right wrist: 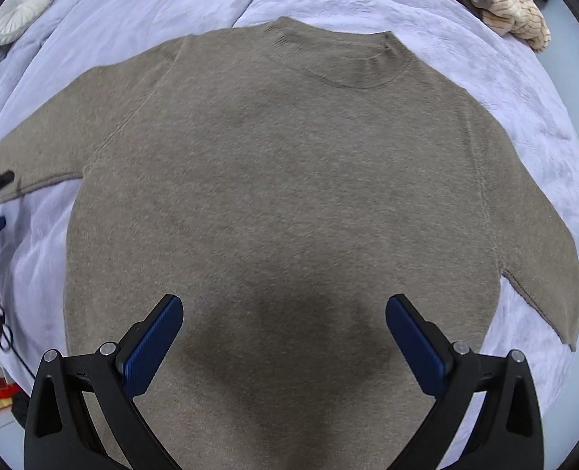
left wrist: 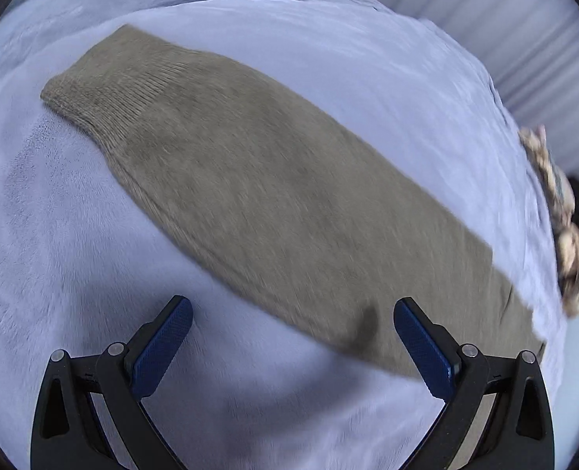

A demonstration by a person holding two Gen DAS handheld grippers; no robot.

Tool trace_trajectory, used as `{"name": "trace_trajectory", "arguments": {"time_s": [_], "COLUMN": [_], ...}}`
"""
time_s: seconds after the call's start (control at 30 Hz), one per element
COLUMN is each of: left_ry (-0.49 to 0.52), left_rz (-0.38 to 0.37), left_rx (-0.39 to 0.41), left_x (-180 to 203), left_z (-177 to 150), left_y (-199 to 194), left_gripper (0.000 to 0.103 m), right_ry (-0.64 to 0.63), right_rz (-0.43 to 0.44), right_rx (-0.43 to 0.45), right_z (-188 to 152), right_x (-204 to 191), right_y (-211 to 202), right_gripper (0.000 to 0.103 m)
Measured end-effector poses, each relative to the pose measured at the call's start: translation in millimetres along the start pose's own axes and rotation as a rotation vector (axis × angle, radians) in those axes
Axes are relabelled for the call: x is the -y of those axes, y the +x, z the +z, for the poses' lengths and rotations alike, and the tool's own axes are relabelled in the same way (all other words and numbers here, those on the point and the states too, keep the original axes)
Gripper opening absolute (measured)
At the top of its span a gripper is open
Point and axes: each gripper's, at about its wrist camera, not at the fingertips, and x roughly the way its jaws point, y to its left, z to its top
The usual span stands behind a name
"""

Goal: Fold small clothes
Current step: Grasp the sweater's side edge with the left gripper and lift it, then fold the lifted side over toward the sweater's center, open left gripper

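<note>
1. A brown-grey sweater lies flat and face up on a pale purple blanket. Its neck points away from the right wrist camera, and both sleeves are spread out to the sides.

2. The right claw hangs over the lower middle of the sweater. Its jaws are wide apart and hold nothing.

3. The left claw is off to the side, over the left sleeve. It is wide apart too — nothing is in it. The sleeve's ribbed cuff lies far from the claw.

4. No fold looks started yet. I think a sleeve gets folded in first.

5. What could go wrong: the sweater is fuzzy and thick, and so is the blanket. A claw that dips too low could pinch the blanket along with the sleeve and drag it up.

6. A grab on only the top layer could make the sleeve bunch or twist — then the fold comes out crooked.

7. A striped, fluffy cloth sits at the blanket's far edge, well apart from the sweater.
</note>
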Motion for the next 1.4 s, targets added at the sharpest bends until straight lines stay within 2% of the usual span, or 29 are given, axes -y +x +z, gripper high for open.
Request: {"name": "trace_trajectory", "arguments": {"time_s": [0.07, 0.1, 0.13, 0.17, 0.2, 0.23, 0.27, 0.37, 0.47, 0.57, 0.67, 0.73, 0.8, 0.9, 0.97, 1.1, 1.13, 1.17, 1.2, 1.23, 1.27, 1.33, 1.4], "left_ry": [-0.038, -0.038, -0.033, -0.03, -0.031, -0.036, -0.04, 0.016, 0.1, 0.235, 0.379, 0.48, 0.587, 0.707, 0.789, 0.872, 0.89, 0.903, 0.907, 0.904, 0.903, 0.911, 0.878], "left_rz": [-0.029, -0.04, -0.04, -0.035, -0.041, -0.066, -0.097, -0.144, -0.234, -0.326, -0.427, -0.482, -0.505, -0.501, -0.464, -0.373, -0.337, -0.31, -0.287, -0.274, -0.272, -0.276, -0.278], "left_rx": [0.053, 0.079, 0.096, 0.09, 0.08, 0.078, 0.08, 0.115, 0.148, 0.166, 0.145, 0.109, 0.052, -0.046, -0.099, -0.162, -0.177, -0.201, -0.221, -0.209, -0.17, -0.139, -0.079], "left_x": [-2, -1, 1, 4, 7, 9, 10, 30, 53, 113, 178, 225, 273, 321, 346, 351, 351, 350, 346, 338, 333, 313, 292], "left_z": [11, 14, 17, 21, 22, 23, 22, 21, 26, 16, -13, -39, -73, -121, -155, -199, -206, -211, -214, -216, -212, -205, -181], "left_y": [-2, -3, -4, -1, 2, 4, 3, -9, -36, -56, -71, -71, -60, -39, -22, 8, 14, 19, 21, 18, 10, -10, -29], "left_gripper": [0.103, 0.091, 0.079, 0.049, 0.025, 0.014, 0.008, 0.008, 0.008, 0.008, 0.008, 0.008, 0.008, 0.008, 0.008, 0.009, 0.013, 0.029, 0.059, 0.067, 0.069, 0.069, 0.069], "right_ry": [-0.012, -0.016, -0.019, -0.021, -0.023, -0.024, -0.025, -0.019, 0.001, 0.033, 0.077, 0.114, 0.153, 0.228, 0.27, 0.338, 0.346, 0.352, 0.355, 0.355, 0.355, 0.334, 0.288], "right_rz": [-0.002, -0.001, 0.0, 0.003, 0.006, 0.008, 0.009, 0.018, 0.037, 0.05, 0.063, 0.071, 0.077, 0.082, 0.087, 0.09, 0.089, 0.089, 0.087, 0.084, 0.083, 0.079, 0.074], "right_rx": [-0.007, -0.009, -0.011, -0.013, -0.014, -0.014, -0.013, -0.008, 0.001, 0.016, 0.035, 0.05, 0.06, 0.062, 0.052, 0.019, 0.011, 0.003, -0.004, -0.008, -0.012, -0.005, 0.022], "right_z": [-1, -2, -3, -3, -4, -5, -6, -9, -11, -13, -14, -17, -20, -29, -32, -46, -48, -49, -49, -50, -50, -43, -33], "right_x": [-6, -9, -11, -14, -16, -18, -19, -19, -4, 9, 27, 43, 62, 92, 106, 132, 135, 138, 139, 142, 142, 139, 129], "right_y": [1, 1, 1, 2, 2, 2, 2, 0, -3, -6, -10, -13, -15, -13, -8, 7, 11, 14, 18, 23, 24, 25, 21], "right_gripper": [0.103, 0.103, 0.103, 0.103, 0.103, 0.103, 0.103, 0.103, 0.103, 0.103, 0.103, 0.103, 0.103, 0.103, 0.103, 0.103, 0.103, 0.103, 0.103, 0.103, 0.103, 0.103, 0.103]}}
